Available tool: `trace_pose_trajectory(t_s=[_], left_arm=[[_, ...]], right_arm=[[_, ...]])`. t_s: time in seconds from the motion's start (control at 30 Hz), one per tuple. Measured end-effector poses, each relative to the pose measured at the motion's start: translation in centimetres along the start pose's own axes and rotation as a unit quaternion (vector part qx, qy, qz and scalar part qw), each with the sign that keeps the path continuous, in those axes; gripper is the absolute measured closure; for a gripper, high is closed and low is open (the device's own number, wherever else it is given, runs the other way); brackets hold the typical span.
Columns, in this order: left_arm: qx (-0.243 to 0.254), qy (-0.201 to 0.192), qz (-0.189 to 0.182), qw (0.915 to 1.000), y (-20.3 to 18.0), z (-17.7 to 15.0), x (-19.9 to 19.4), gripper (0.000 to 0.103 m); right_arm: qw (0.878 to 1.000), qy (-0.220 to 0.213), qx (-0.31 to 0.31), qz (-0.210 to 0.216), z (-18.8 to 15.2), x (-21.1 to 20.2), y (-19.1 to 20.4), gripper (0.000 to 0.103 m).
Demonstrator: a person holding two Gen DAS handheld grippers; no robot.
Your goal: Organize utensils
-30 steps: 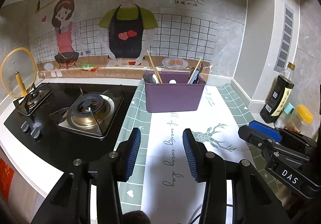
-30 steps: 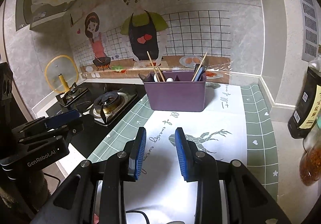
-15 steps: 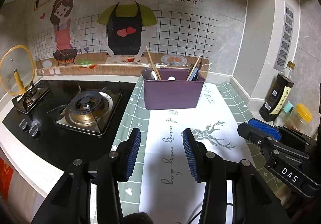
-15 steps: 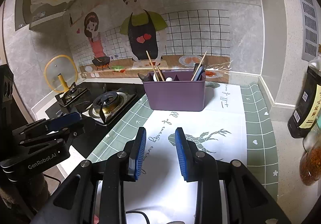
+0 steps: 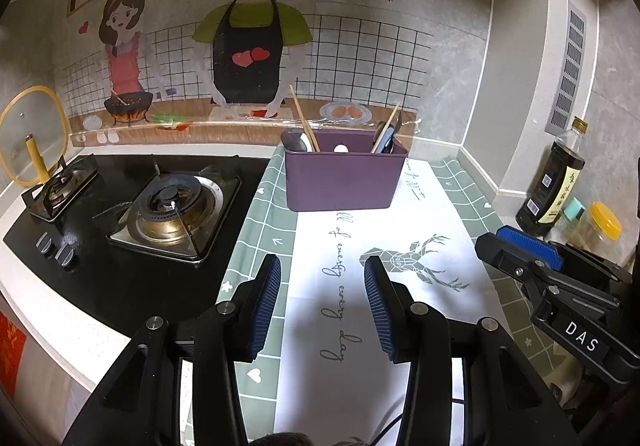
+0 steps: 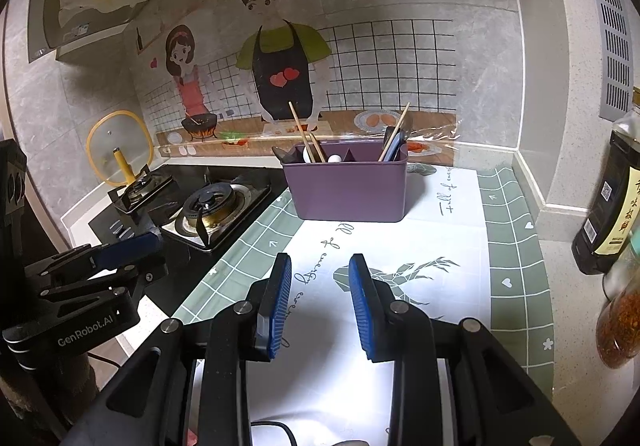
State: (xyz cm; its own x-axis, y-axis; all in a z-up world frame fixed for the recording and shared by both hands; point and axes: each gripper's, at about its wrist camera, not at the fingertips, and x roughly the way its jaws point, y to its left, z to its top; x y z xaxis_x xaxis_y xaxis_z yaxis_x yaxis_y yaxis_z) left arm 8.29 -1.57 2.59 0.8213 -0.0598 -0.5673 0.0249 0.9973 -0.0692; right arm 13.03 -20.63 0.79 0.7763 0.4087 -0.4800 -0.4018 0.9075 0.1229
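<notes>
Left wrist view: the left gripper [image 5: 322, 302] hangs over a white and green cloth [image 5: 404, 246] spread on the counter, its two blue-padded fingers [image 5: 266, 306] standing well apart with only the cloth showing between them; it holds nothing. At the far end of the cloth, close to the wall, stands a purple bin [image 5: 344, 178]. Wooden chopsticks [image 5: 304, 124] lean out of its left part beside a white spoon [image 5: 306, 142], another small white object [image 5: 340, 148] sits near the middle, and a further chopstick [image 5: 386, 134] leans with dark utensils [image 5: 391, 138] at its right end. To the left of the cloth lies a black gas stove [image 5: 168, 202], with a yellow-rimmed glass lid [image 5: 32, 138] propped on edge behind the far burner. At the right counter edge stand a dark sauce bottle [image 5: 554, 182] and a yellow-capped jar [image 5: 600, 230]. The right gripper [image 5: 532, 258] enters from the right, above the cloth.

Right wrist view: the right gripper [image 6: 320, 302] likewise hovers over the cloth [image 6: 440, 286], its blue pads [image 6: 278, 302] parted with a clear gap and nothing between them. The purple bin [image 6: 348, 186] lies straight ahead, well apart from the fingertips, and an inner divider is visible. The left gripper [image 6: 96, 258] appears at the left, beside the stove [image 6: 216, 210].
</notes>
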Motion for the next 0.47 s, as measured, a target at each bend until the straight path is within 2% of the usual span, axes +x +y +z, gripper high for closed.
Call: trace_pose_trajectory(t_s=[0.47], left_arm=[[-0.004,0.0,-0.002,1.0,0.13,-0.23,0.08,0.058]], right_arm=[[1.0,-0.005,0.0,-0.008,0.19,-0.23,0.23,0.075]])
